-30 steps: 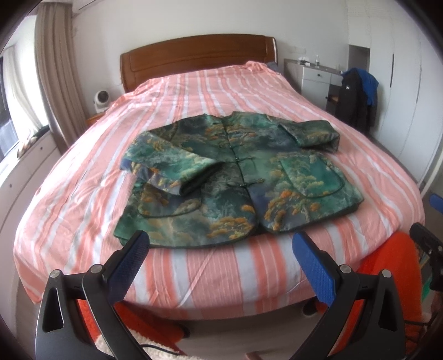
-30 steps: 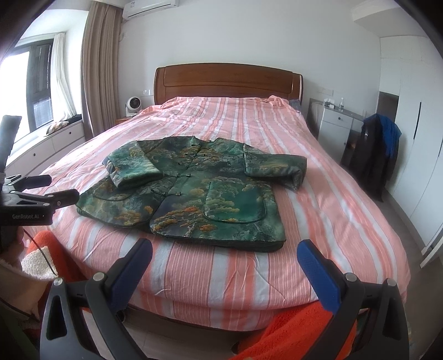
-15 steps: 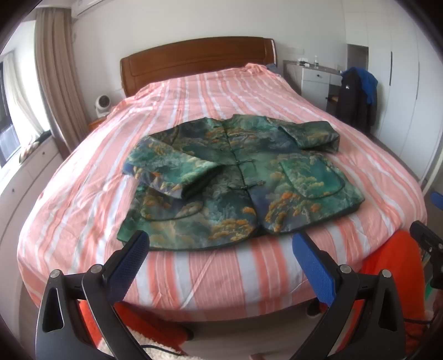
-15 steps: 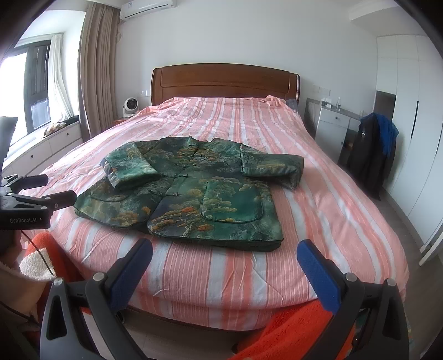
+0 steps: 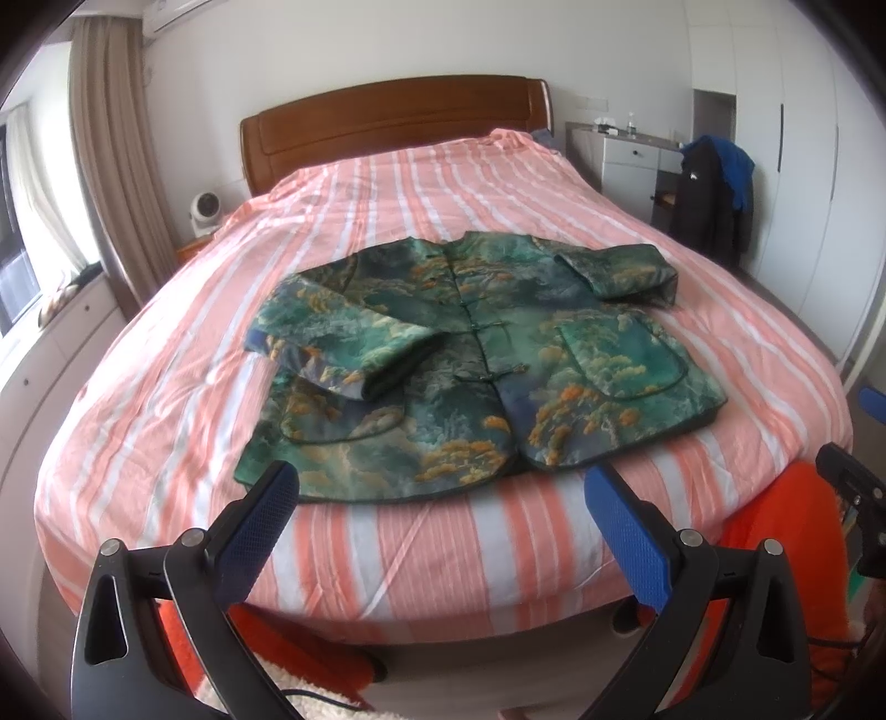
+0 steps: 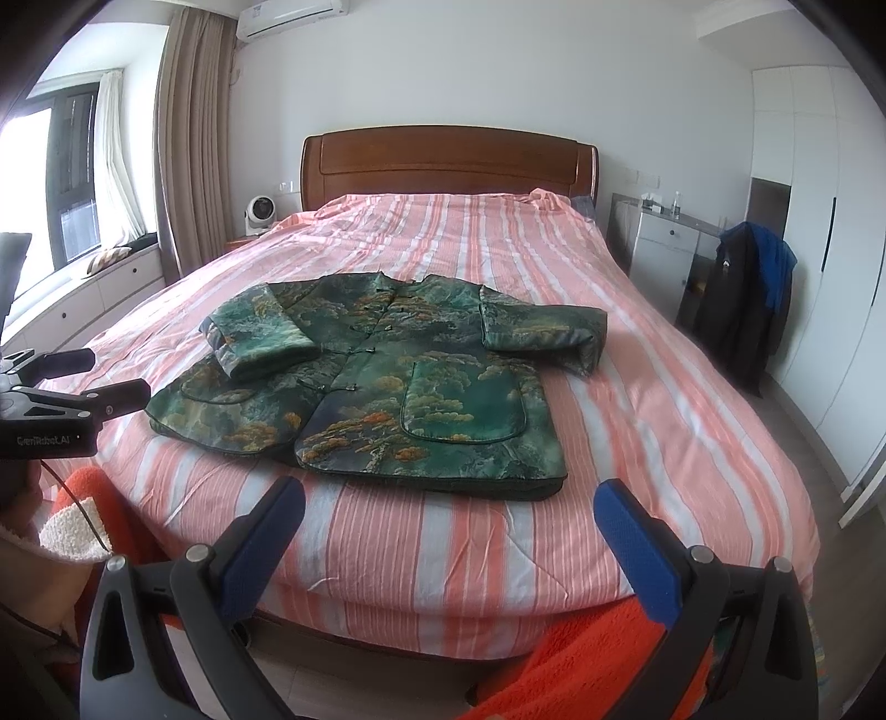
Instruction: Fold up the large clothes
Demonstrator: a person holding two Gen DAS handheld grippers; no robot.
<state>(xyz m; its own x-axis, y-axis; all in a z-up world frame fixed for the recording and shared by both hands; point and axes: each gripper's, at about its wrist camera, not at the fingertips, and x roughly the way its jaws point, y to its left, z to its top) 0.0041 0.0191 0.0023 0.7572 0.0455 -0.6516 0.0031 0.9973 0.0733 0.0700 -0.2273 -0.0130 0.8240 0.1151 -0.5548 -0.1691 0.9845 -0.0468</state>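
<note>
Now | jacket [image 5: 487,354] flat on bed [image 5: 166,387], ahead | both hand-held grippers wide, empty

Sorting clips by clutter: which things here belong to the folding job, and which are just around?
Job: jacket, bed, left hand-held gripper, right hand-held gripper.

Around: fan, dark coat, cabinet, curtain, air conditioner.
</note>
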